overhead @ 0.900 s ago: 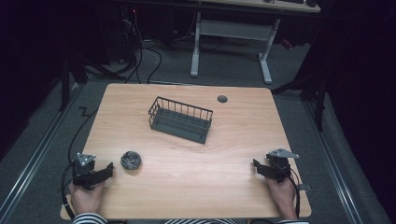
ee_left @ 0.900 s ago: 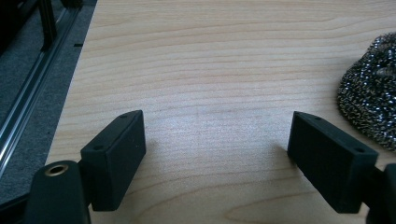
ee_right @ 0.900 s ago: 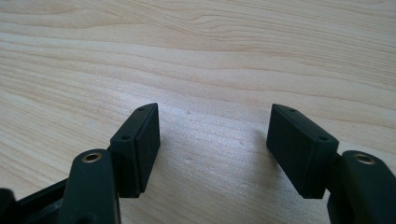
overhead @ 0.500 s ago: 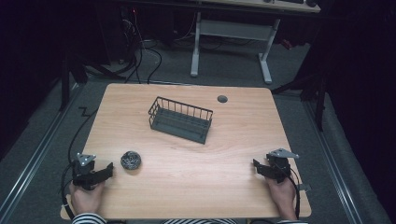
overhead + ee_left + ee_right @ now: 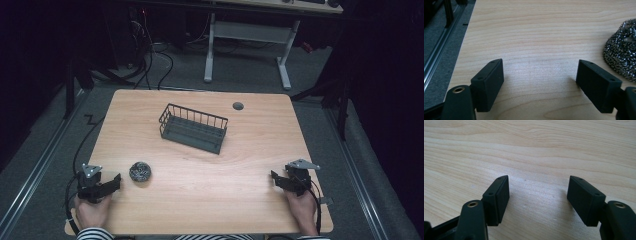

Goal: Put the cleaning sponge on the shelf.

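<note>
Nothing is done yet: your left gripper (image 5: 112, 182) gapes wide beside the scrubber (image 5: 140, 171), your right gripper (image 5: 278, 179) wide too; the basket (image 5: 193, 127) looks empty, probably its destination.

— Where's the top camera? 
— Above the person's side, facing forward and down over the whole table (image 5: 200, 185).
— The other two? 
— Low, close to the wood; the left one shares the scourer (image 5: 622, 50).

Bright tabletop, dark surroundings, soft shadows, sharp
</note>
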{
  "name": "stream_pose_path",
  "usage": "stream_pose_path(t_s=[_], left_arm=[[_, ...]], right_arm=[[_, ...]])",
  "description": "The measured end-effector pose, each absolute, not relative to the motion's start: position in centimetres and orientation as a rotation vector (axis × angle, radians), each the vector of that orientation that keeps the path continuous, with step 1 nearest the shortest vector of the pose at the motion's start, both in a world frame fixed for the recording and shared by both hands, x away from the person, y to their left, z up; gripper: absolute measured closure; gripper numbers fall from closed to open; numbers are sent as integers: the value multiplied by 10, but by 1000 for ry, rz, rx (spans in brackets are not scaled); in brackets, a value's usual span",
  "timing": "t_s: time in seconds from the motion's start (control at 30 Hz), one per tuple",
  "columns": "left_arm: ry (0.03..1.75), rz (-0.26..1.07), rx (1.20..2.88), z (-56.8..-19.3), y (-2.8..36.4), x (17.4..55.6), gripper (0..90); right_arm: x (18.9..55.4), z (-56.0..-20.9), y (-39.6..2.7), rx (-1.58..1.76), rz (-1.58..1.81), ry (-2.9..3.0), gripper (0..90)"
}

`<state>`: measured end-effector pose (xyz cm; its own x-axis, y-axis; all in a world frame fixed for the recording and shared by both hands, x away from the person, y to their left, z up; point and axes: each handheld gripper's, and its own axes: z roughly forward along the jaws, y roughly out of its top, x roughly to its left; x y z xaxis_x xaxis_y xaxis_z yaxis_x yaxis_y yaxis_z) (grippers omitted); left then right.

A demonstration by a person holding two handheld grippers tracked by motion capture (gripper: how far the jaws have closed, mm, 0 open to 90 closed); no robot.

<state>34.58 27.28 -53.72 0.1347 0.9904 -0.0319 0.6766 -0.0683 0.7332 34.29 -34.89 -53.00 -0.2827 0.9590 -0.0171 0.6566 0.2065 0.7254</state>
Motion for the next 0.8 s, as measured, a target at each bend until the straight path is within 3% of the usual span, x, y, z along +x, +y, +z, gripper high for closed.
stream_pose_path(t_s=[0.13,0.4,0.8], left_arm=[[1606,588,1793,-533,276,352,247],[1532,565,1815,-508,264,362,273],[1391,497,1911,-443,226,385,275]], right_arm=[[343,-530,-349,1496,851,2016,346],[343,-530,-349,1496,851,2016,346],[343,-530,-349,1495,853,2019,341]])
